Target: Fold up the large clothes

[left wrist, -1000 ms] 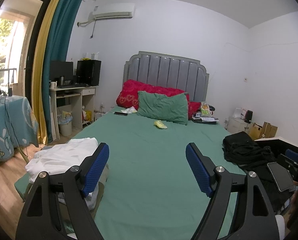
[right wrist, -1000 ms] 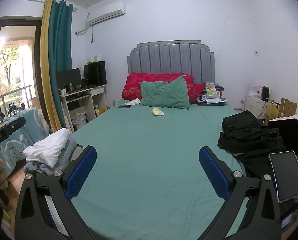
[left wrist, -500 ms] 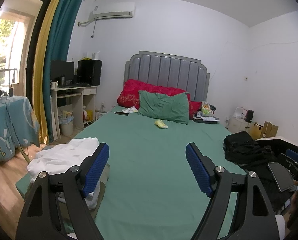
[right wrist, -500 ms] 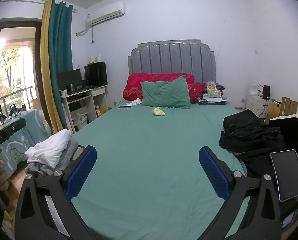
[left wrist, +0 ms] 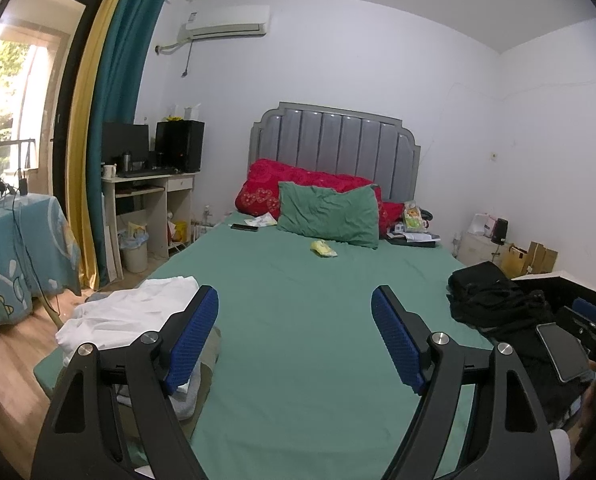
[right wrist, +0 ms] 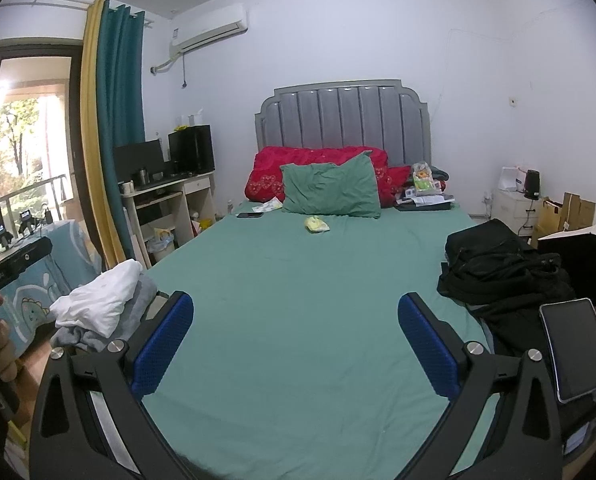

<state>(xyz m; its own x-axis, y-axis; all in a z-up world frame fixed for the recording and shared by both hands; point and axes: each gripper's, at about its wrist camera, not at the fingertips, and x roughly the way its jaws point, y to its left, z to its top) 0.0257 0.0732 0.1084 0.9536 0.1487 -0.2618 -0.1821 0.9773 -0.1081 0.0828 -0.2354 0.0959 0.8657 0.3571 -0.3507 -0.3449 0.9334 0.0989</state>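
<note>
A pile of white and grey clothes [left wrist: 130, 316] lies at the bed's left front corner; it also shows in the right wrist view [right wrist: 98, 304]. A heap of black clothes [left wrist: 493, 300] lies at the bed's right edge, also in the right wrist view [right wrist: 497, 272]. My left gripper [left wrist: 296, 340] is open and empty above the green bed sheet [left wrist: 298, 280], right of the white pile. My right gripper [right wrist: 296, 344] is open and empty above the sheet [right wrist: 298, 264], between the two piles.
A green pillow [left wrist: 329, 216], red bedding [left wrist: 266, 188], a phone [left wrist: 244, 227] and a small yellow item [left wrist: 323, 249] lie near the headboard. A tablet [right wrist: 575, 348] rests at the right. A desk [left wrist: 146, 200] and a covered table [left wrist: 14, 248] stand left.
Both views have shifted very slightly; the grippers stay open and nothing on the bed has moved.
</note>
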